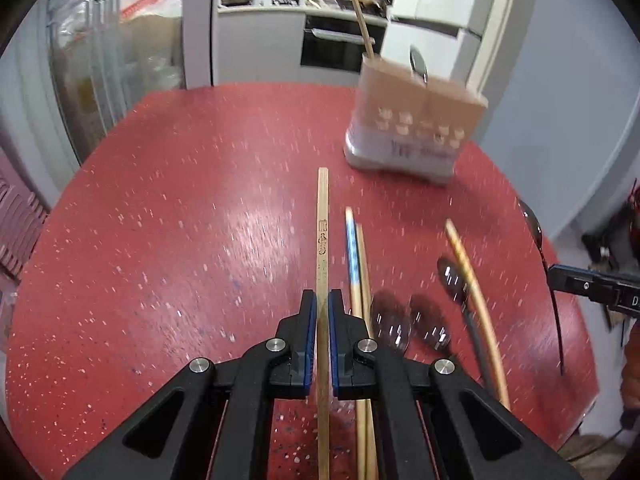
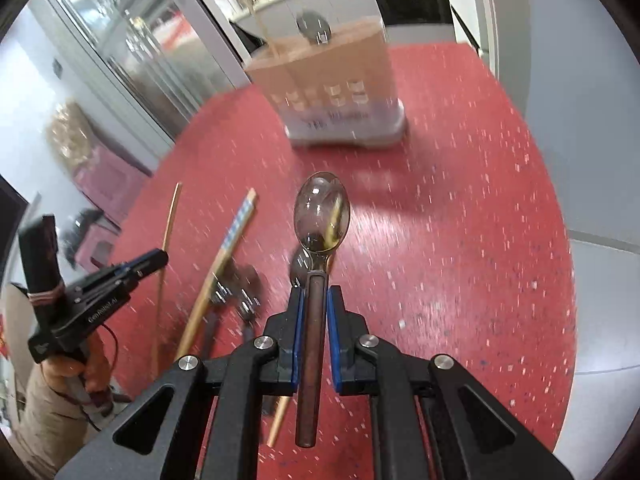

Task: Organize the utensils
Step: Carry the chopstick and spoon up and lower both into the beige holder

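My left gripper (image 1: 322, 298) is shut on a plain wooden chopstick (image 1: 323, 232) and holds it over the red table (image 1: 180, 220). My right gripper (image 2: 314, 294) is shut on a brown-handled metal spoon (image 2: 321, 212), bowl pointing forward. The tan and white utensil holder (image 1: 412, 120) stands at the far side of the table with a chopstick and a spoon in it; it also shows in the right wrist view (image 2: 340, 88). Loose chopsticks (image 1: 354, 252) and spoons (image 1: 428, 322) lie on the table to the right of the left gripper.
The right gripper and its spoon show at the right edge of the left wrist view (image 1: 592, 284). The left gripper shows at the left of the right wrist view (image 2: 132, 268). A kitchen counter and oven (image 1: 340, 40) stand beyond the table.
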Tool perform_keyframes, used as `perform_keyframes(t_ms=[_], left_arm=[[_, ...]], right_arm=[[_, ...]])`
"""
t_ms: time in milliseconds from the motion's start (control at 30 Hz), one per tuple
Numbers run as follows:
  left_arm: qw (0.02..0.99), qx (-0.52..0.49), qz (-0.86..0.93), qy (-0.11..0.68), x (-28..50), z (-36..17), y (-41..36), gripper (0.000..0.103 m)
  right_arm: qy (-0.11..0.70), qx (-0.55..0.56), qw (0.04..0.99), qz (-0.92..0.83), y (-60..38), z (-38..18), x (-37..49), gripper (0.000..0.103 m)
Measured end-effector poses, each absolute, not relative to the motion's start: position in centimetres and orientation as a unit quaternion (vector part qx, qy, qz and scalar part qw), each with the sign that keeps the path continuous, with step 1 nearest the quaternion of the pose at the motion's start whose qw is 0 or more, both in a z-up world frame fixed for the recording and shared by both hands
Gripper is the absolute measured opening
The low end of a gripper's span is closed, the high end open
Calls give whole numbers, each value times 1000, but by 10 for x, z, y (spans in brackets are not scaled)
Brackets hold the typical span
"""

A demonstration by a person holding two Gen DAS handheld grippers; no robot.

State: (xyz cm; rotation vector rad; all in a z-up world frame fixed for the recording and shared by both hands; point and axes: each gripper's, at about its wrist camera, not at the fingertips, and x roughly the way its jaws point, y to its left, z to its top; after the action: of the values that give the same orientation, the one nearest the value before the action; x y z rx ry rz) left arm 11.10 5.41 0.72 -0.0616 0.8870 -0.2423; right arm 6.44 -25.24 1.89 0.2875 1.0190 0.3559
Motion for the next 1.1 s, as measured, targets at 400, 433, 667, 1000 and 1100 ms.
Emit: perform_keyframes(t_ms=[400,433,667,1000,1100], left_arm=[[932,-69,-127,332,163,102,35,32],[934,-70,-129,324,169,109,32,32],[947,-79,-139,279,209,161,20,32],[957,-77,-140,242,276,192,-7,32],[959,-82,-137,234,291,190,-14,32]], right_arm=[[391,151,887,195,-269,87,111,12],[385,152,889,195,-271,91,117,12],[334,139,912,193,-279,132,165,12],[286,118,934,178,-275,149,228,12],[274,108,939,177,-271,145,243,12]])
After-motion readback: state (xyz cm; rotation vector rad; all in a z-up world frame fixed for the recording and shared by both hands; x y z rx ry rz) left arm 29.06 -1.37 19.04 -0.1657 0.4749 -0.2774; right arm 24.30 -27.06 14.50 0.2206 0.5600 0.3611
